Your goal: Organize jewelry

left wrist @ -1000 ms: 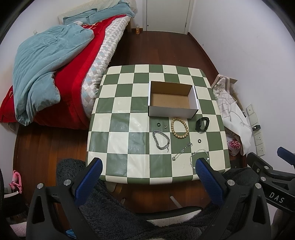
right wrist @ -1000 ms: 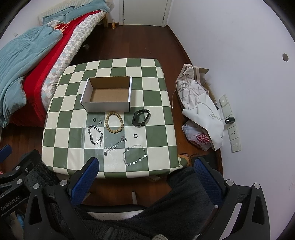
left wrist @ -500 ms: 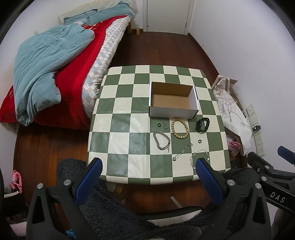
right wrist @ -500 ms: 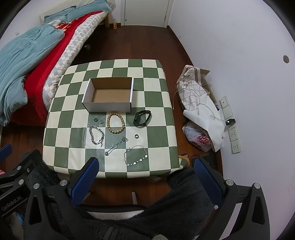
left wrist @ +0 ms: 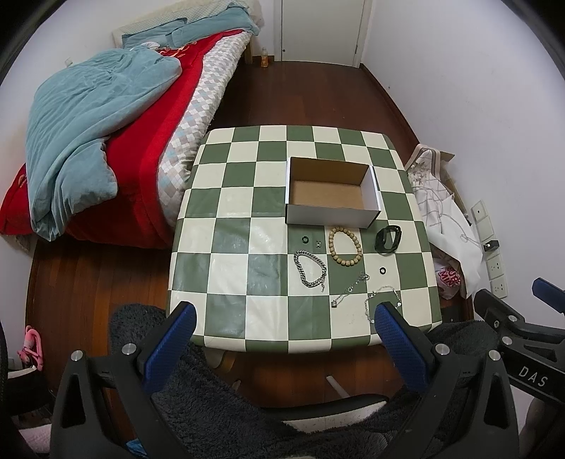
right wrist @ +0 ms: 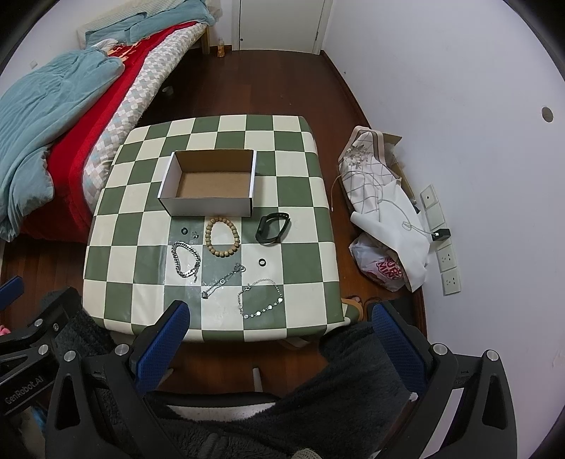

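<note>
An empty open cardboard box point(left wrist: 332, 192) point(right wrist: 212, 183) stands on the checkered table point(left wrist: 247, 197) point(right wrist: 300, 169). In front of it lie a wooden bead bracelet point(left wrist: 345, 241) point(right wrist: 222, 236), a black wristband point(left wrist: 388, 240) point(right wrist: 272, 228), a silver chain bracelet point(left wrist: 310, 268) point(right wrist: 185, 259), a thin pendant chain point(left wrist: 349, 288) point(right wrist: 224, 279), a disc-link chain point(left wrist: 383, 300) point(right wrist: 261, 298), two small black rings point(left wrist: 304, 240) point(right wrist: 262, 262) and tiny earrings point(left wrist: 319, 243). My left gripper point(left wrist: 282, 332) and right gripper point(right wrist: 279, 328) are both open and empty, held high above the table's near edge.
A bed with a red cover and teal blanket point(left wrist: 88, 141) stands left of the table. Bags point(right wrist: 385, 226) lie on the floor to the right by the wall. A dark fuzzy garment point(left wrist: 212, 406) fills the foreground. A door point(left wrist: 321, 28) is at the far wall.
Both grippers have drifted slightly; the table appears a little lower in view. Nothing on the table has moved.
</note>
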A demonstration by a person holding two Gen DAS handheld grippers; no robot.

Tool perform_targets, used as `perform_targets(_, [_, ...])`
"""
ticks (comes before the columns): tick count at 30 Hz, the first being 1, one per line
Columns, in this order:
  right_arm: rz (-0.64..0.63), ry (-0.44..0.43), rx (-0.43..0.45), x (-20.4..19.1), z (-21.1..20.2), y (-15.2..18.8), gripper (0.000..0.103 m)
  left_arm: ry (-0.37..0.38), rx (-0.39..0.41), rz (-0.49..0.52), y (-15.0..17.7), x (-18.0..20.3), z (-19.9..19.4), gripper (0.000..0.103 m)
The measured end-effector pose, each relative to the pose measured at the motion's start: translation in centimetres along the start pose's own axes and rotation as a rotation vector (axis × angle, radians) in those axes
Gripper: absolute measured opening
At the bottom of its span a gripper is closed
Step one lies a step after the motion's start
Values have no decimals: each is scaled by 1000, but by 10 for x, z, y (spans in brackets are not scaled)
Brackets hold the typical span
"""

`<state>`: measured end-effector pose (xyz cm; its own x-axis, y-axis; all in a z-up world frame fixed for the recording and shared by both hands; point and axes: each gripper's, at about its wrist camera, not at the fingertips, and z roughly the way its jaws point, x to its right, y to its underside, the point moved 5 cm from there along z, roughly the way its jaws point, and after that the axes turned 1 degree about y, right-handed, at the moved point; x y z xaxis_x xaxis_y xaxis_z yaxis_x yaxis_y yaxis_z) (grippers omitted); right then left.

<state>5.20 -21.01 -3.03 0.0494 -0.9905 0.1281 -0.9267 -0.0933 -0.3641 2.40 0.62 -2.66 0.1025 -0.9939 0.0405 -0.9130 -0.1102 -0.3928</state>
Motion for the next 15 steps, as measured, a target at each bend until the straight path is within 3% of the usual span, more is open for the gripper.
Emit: perform_targets(15, [2,2,7,1,-6,-4,103,3,8,1,-1,0,-5,103])
